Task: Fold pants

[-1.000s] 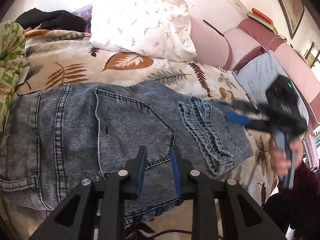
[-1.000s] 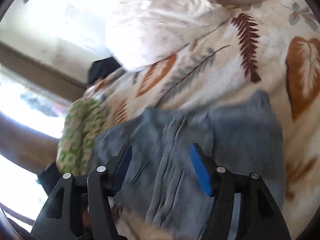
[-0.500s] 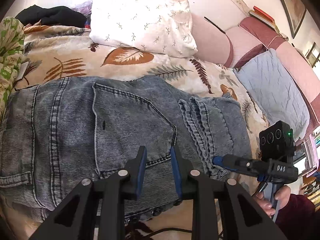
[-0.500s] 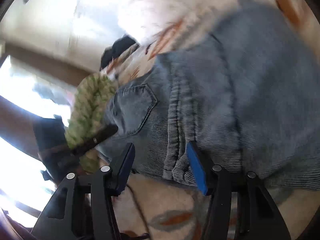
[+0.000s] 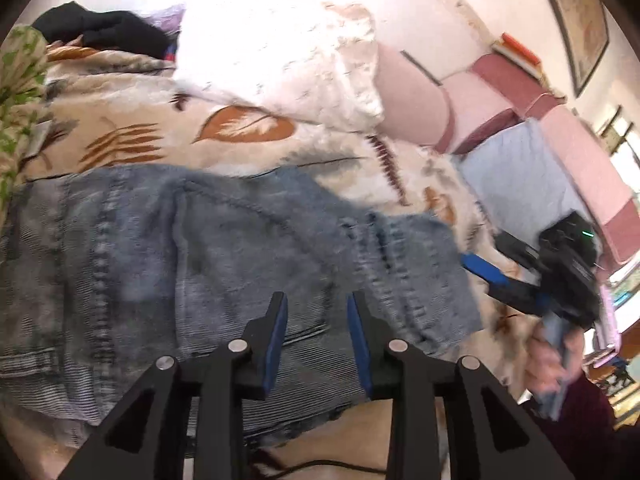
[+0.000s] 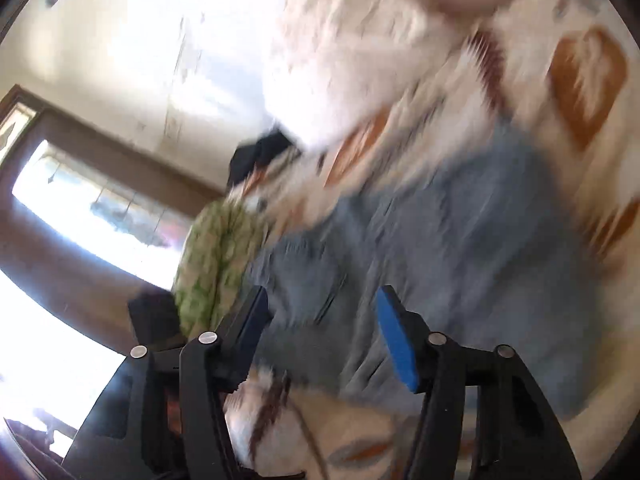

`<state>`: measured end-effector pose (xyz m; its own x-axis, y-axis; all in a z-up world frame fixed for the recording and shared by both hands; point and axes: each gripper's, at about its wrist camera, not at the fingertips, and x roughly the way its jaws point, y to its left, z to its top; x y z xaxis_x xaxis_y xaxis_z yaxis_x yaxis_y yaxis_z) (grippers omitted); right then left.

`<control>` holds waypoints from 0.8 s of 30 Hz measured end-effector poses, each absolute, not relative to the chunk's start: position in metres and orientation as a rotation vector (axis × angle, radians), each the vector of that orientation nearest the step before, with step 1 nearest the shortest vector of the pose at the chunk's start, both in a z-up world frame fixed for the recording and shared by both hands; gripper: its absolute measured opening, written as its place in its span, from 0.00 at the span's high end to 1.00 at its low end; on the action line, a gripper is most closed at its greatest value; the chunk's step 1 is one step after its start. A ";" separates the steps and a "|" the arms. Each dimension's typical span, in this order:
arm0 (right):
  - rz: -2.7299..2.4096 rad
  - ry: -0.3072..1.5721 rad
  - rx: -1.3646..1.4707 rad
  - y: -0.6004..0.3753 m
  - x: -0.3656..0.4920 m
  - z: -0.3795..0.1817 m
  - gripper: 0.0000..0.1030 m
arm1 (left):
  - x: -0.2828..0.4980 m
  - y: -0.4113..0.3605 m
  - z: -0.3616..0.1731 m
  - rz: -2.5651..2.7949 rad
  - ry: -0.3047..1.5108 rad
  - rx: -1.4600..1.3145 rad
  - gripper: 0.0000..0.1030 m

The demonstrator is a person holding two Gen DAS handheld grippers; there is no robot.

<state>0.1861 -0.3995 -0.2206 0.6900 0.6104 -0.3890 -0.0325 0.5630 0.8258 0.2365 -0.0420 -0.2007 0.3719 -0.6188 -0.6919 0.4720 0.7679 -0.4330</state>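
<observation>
Folded blue denim pants (image 5: pixel 224 256) lie on a leaf-print bedspread (image 5: pixel 132 136). My left gripper (image 5: pixel 316 304) hovers open and empty over their near edge. My right gripper (image 5: pixel 486 256) is in the left wrist view at the pants' right end, open, held by a hand. In the blurred right wrist view, the right gripper (image 6: pixel 320 304) is open and empty above the pants (image 6: pixel 460 248).
A white pillow (image 5: pixel 280 56) lies behind the pants. Black clothing (image 5: pixel 104 32) and a green patterned cloth (image 5: pixel 16 76) are at the far left. A pink headboard cushion (image 5: pixel 480 108) and a light blue pillow (image 5: pixel 516 176) sit at the right.
My right gripper has swung from the pants' near right corner up and away to their right end, with its view blurred. My left gripper has opened a little wider.
</observation>
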 end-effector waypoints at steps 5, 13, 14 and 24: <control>0.366 0.746 1.084 -0.447 0.208 -0.255 0.45 | 0.226 -0.065 -0.195 -0.744 0.939 -0.132 0.59; 0.265 0.795 1.134 -0.466 0.236 -0.295 0.46 | 0.251 -0.020 -0.189 -0.529 0.930 -0.101 0.59; 0.251 0.805 1.088 -0.461 0.236 -0.286 0.46 | 0.254 -0.010 -0.183 -0.488 0.915 -0.099 0.59; 0.343 0.942 0.829 -0.366 0.228 -0.277 0.39 | 0.247 0.046 -0.149 -0.306 0.863 -0.034 0.46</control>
<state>0.2278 -0.3665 -0.2774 0.5641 0.5925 -0.5750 0.0842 0.6515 0.7540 0.2468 0.0462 -0.1494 0.6092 -0.2787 -0.7424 0.2513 0.9558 -0.1526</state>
